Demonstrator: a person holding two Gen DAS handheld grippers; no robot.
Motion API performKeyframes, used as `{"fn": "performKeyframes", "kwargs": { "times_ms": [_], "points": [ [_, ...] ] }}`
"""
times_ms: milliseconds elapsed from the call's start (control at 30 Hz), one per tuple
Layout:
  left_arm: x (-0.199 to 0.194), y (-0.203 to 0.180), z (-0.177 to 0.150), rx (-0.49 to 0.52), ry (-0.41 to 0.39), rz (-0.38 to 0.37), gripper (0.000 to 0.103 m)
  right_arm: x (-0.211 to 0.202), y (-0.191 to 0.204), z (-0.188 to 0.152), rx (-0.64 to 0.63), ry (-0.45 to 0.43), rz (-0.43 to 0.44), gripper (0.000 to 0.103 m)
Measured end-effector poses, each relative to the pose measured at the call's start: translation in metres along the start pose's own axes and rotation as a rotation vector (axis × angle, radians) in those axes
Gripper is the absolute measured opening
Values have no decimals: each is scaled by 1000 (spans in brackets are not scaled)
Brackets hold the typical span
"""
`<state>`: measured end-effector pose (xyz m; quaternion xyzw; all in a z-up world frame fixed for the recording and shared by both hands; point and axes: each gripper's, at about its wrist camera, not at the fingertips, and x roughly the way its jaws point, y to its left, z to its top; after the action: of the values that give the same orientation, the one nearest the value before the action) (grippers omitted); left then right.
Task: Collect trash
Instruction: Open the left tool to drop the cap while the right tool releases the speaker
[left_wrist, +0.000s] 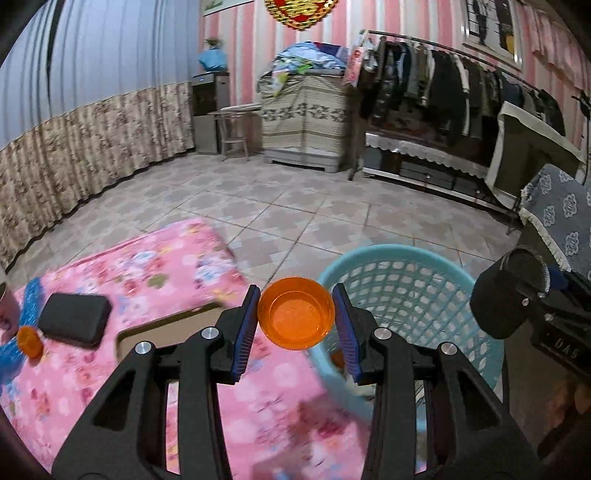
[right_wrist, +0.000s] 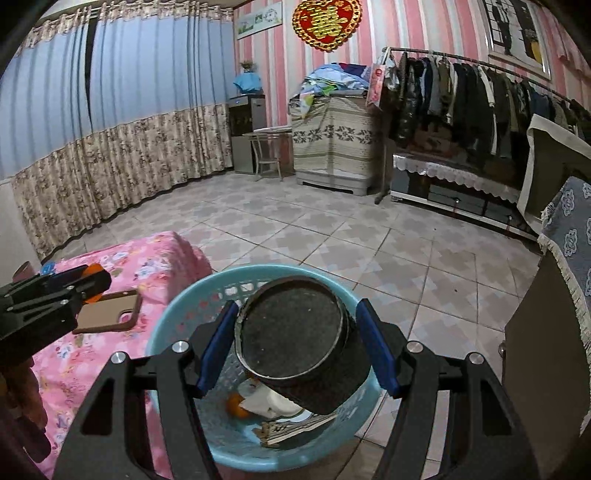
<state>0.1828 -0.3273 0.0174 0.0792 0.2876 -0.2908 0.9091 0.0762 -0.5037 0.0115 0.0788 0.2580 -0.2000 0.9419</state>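
Note:
My left gripper (left_wrist: 296, 313) is shut on an orange plastic cup (left_wrist: 296, 314), held above the pink table's edge, just left of the light blue mesh trash basket (left_wrist: 413, 291). My right gripper (right_wrist: 295, 332) is shut on a black cylindrical can (right_wrist: 299, 339), tilted, directly over the basket (right_wrist: 177, 332). Inside the basket lie white paper (right_wrist: 266, 402), an orange piece (right_wrist: 236, 406) and other scraps. The can also shows in the left wrist view (left_wrist: 506, 295). The left gripper shows at the left of the right wrist view (right_wrist: 92, 282).
On the pink floral table cover (left_wrist: 147, 266) lie a black case (left_wrist: 74, 319), a second orange cup (left_wrist: 30, 341), a blue item (left_wrist: 31, 295) and a brown phone case (right_wrist: 110, 312). A dark cabinet (right_wrist: 543, 332) with a blue cloth stands at right. Tiled floor lies beyond.

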Motion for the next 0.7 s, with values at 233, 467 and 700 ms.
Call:
{"fn": "performKeyframes", "kwargs": {
  "times_ms": [233, 467, 700],
  "points": [
    [22, -29, 15, 10, -12, -64, 39, 16, -13, 0, 22, 17, -4, 65],
    [24, -29, 29, 7, -26, -63, 73, 24, -11, -1, 22, 27, -1, 65],
    [14, -1, 29, -7, -16, 29, 85, 30, 6, -6, 9, 40, 16, 65]
  ]
}}
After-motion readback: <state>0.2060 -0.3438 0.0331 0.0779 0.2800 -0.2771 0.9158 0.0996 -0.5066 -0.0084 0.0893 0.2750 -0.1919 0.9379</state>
